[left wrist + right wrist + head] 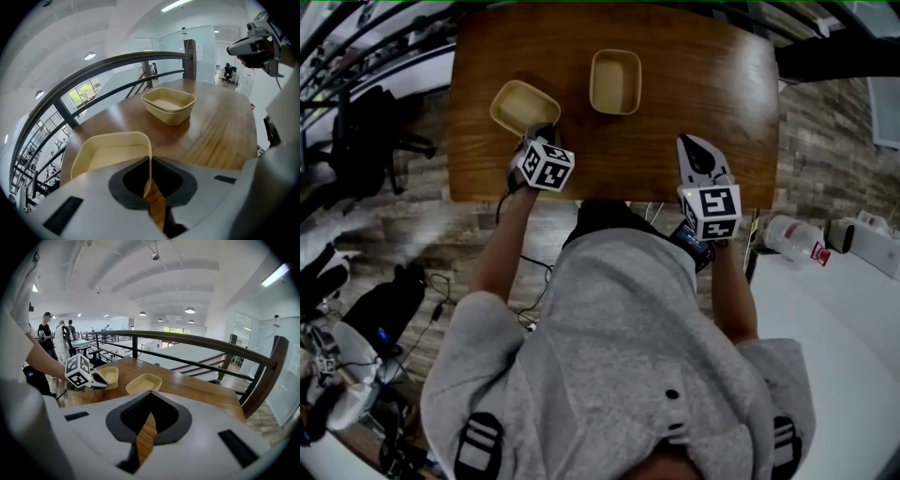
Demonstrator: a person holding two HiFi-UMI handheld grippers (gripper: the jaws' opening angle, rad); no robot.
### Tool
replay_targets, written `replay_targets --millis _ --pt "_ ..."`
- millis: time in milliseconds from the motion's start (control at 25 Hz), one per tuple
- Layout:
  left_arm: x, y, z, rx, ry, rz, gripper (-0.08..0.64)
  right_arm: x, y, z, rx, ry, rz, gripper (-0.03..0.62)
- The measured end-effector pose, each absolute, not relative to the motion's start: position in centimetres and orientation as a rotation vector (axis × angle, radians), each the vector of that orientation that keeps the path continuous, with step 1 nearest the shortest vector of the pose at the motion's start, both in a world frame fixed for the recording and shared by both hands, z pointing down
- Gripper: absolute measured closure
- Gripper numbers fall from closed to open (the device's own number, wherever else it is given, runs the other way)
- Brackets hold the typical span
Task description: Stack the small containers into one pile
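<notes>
Cream containers (523,106) (615,82), brown wood-grain table (694,94), white left gripper (540,133) and right gripper (694,145) with black-white checked cubes (546,166) (712,212), grey hoodie (619,356).

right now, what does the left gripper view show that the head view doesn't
Only the left gripper view: the left tool shut on the wall of the near container, seen close up. Only the head view: the person's grey top, the floor and a chair. Both: the table, the far container and the right tool.

Left tongs (544,133) grip the near rim of the left container (521,103).
</notes>
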State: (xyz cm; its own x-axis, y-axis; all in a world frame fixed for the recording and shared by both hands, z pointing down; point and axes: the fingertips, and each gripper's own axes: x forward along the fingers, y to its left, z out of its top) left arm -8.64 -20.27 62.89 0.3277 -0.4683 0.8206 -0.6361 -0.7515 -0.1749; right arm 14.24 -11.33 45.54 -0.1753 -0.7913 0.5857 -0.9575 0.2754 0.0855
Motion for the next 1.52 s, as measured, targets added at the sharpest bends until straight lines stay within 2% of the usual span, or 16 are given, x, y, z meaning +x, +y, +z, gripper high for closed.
replay_targets --millis 640,1520 --pt "-8.9 -21.1 60.3 2.503 -1.113 1.409 0.535 15.7 -10.6 44.3 1.629 -2.034 0.37 0.578" --pt "-0.8 -20.0 55.9 2.837 -0.837 1.463 0.535 19.6 -7.5 43.4 1.723 -2.018 0.374 0.578"
